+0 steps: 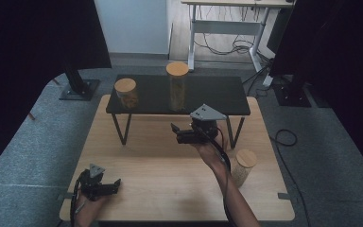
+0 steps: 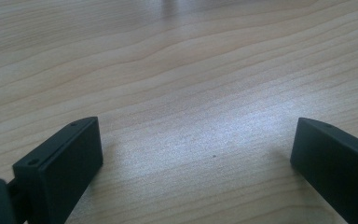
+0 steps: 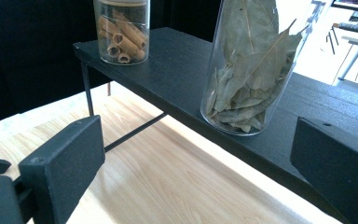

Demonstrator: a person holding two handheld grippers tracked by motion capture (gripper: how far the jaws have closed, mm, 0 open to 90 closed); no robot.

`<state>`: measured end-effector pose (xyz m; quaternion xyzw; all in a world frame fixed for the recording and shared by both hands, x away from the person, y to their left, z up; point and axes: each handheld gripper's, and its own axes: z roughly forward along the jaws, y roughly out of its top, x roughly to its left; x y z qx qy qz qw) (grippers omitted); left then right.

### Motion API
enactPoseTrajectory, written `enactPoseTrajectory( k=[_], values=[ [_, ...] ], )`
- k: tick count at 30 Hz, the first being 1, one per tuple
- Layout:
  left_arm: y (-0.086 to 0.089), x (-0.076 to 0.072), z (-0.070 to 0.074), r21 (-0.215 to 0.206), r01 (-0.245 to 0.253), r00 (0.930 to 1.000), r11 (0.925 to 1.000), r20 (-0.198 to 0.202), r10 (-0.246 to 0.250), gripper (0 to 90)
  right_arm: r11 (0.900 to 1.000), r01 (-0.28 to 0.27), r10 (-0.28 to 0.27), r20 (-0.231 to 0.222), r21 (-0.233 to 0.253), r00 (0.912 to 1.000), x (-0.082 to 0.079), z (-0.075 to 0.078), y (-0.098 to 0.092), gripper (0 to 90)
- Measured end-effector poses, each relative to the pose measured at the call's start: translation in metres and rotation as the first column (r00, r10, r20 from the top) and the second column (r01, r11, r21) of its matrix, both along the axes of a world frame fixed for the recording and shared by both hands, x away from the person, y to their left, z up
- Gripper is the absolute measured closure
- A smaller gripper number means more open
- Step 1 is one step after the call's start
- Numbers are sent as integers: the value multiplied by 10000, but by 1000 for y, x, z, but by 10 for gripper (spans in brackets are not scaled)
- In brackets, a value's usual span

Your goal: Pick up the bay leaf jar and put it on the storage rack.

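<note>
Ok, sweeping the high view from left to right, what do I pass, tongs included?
Left tongs low on the table → short jar on the black shelf → tall jar of leaves on the same shelf → right tongs in front of the shelf → third jar on the table, near its right edge.

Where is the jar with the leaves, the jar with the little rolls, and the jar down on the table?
Leaf jar (image 3: 249, 70), right gripper view, glass side.
Roll jar (image 3: 122, 32), right gripper view, glass side.
Table jar (image 1: 246, 158), high view, wooden lid.
</note>
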<state>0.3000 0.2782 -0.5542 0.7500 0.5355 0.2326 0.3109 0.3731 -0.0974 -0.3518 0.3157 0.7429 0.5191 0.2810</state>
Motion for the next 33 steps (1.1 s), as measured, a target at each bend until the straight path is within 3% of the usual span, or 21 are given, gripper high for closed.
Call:
enactPoseTrajectory(
  k=[33],
  values=[
    [0,0,0,12,6,10000,10000,-19,-6,18,9997,-184,185,82,-165,9998,-29,-26,-14,28]
  ],
)
